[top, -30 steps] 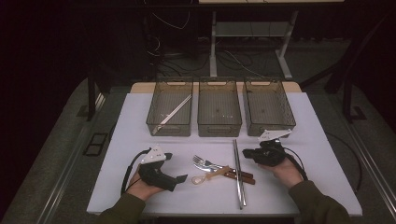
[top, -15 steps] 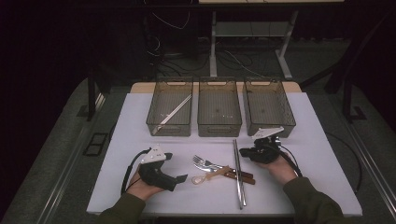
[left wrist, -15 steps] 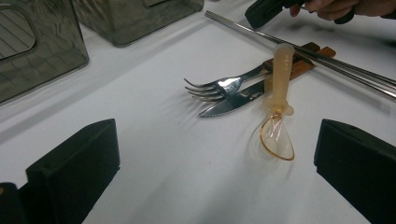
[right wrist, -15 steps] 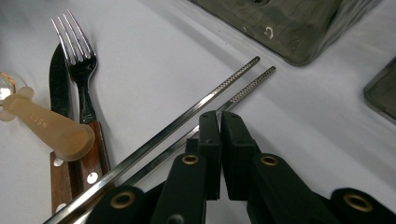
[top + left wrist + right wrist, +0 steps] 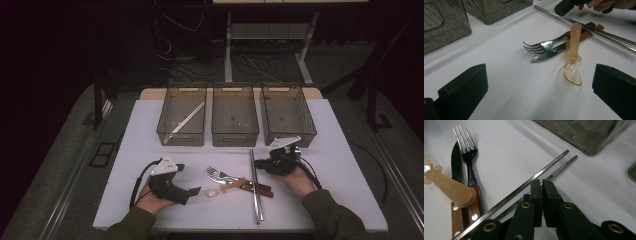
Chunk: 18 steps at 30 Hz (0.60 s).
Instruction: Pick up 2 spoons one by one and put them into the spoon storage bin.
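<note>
Beside chopsticks (image 5: pixel 541 173), shut right gripper (image 5: pixel 541 186) hovers

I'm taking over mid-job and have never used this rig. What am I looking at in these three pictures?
No robot here: a person holds a hand tool with two black jaws in each hand. The high view looks down on the white table from above the person's side. Each of the other two pictures comes from a camera riding on one tool, looking along its jaws.

On the table are three grey bins, the left one with a metal stick inside. Nearer the person lie a fork, a wooden-handled knife, a small spoon and a pair of metal chopsticks.

The left gripper rests on the table with its jaws open and holds nothing. The right gripper has its jaws shut at the chopsticks. I cannot tell whether they pinch one.
</note>
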Available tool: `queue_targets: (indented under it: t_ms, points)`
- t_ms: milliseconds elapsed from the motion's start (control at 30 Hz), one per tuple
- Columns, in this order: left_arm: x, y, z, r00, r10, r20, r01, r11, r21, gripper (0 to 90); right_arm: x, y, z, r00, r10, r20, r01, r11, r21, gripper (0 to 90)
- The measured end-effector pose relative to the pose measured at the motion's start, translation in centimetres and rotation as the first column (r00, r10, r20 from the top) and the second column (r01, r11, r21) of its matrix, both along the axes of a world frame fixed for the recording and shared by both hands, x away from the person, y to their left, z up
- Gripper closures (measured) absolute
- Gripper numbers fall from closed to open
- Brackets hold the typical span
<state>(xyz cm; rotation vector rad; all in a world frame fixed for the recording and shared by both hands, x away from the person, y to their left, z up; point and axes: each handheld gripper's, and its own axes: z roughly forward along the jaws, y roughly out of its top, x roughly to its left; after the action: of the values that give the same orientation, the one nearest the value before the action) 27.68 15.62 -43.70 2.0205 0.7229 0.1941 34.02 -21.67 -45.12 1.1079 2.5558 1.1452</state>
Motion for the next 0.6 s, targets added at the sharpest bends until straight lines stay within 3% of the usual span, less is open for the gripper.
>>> queue_targets:
  t_ms: [600]
  points:
    - [-0.02,-0.02,0.01,1.0,0.002,0.001,-0.002,1.0,0.001,0.0,-0.16,0.41,0.01,0.9997,0.023,-0.005,-0.023,1.0,0.001,87.0]
